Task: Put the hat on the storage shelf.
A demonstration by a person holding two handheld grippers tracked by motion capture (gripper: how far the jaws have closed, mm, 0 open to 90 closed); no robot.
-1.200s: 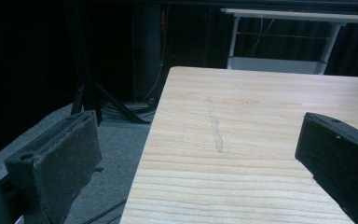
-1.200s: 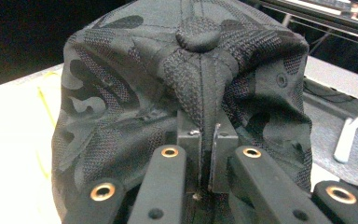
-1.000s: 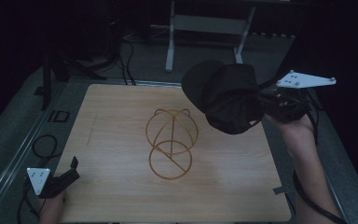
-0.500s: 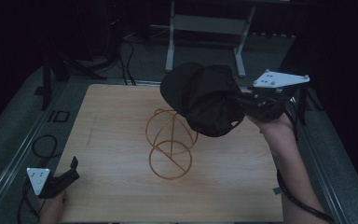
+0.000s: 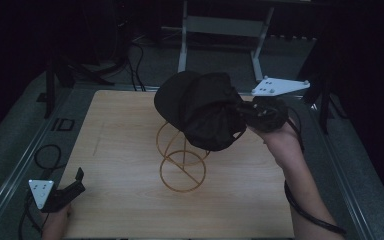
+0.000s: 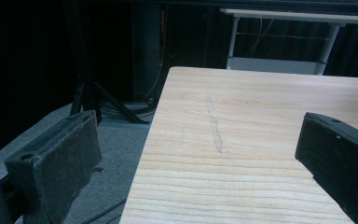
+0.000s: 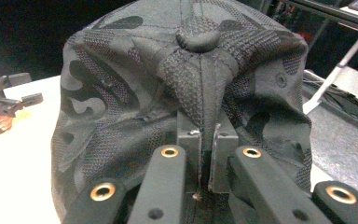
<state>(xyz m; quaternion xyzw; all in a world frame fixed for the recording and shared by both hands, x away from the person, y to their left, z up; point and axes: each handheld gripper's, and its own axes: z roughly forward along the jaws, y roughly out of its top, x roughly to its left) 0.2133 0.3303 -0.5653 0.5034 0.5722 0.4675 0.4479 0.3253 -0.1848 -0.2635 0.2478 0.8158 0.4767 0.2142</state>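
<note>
One cap [image 5: 202,112] hung above one wire stand [image 5: 180,157] at mid-table [image 5: 120,150], its fabric pinched between the clenched right gripper [image 7: 205,163]. The left gripper [image 5: 72,187] rested released at the near-left edge, with bare wood around the stand.

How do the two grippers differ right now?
The right gripper is shut on a dark cap, pinching its fabric; the left gripper is open and holds nothing. The right gripper is raised, carrying the cap above the gold wire stand mid-table; the left gripper sits low at the table's near left corner. Both are hand-held, with black jaws and a pale three-cornered plate.
</note>
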